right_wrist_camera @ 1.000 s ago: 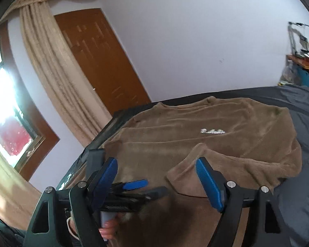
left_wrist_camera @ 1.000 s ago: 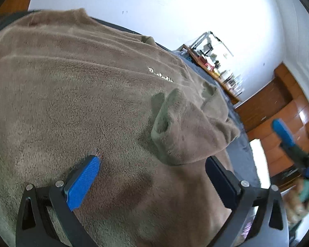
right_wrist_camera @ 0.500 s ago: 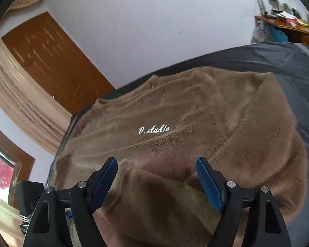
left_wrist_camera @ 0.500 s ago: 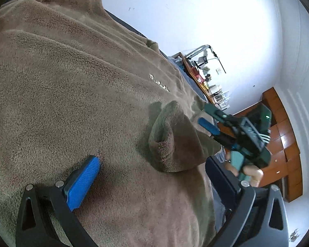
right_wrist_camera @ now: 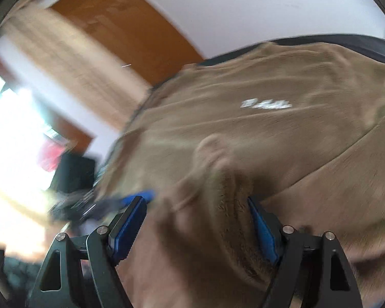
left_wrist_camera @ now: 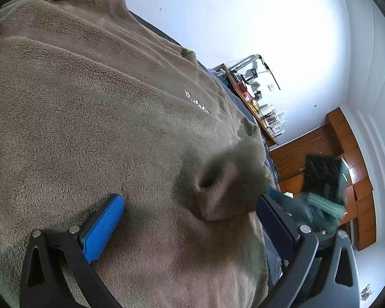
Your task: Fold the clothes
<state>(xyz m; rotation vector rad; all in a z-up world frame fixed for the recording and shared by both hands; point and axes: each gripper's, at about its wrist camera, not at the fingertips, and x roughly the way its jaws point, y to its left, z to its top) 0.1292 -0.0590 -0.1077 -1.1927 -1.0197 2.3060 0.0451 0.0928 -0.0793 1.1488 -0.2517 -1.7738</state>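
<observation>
A: Brown fleece sweater (left_wrist_camera: 95, 107) is lying spread on the dark bed (right_wrist_camera: 346, 41), sleeve cuff (left_wrist_camera: 225, 192) folded onto it.
B: Right gripper (right_wrist_camera: 197, 227) is straddling the cuff, jaws spread; left gripper (left_wrist_camera: 190, 220) is hovering, spread too.
A: Risk: closing mid-blur, it's pinching the body layer as well.

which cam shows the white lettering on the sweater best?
Left wrist: the white lettering on the brown sweater is sharp, though foreshortened. Right wrist shows it larger and face-on, but smeared by motion blur.
</observation>
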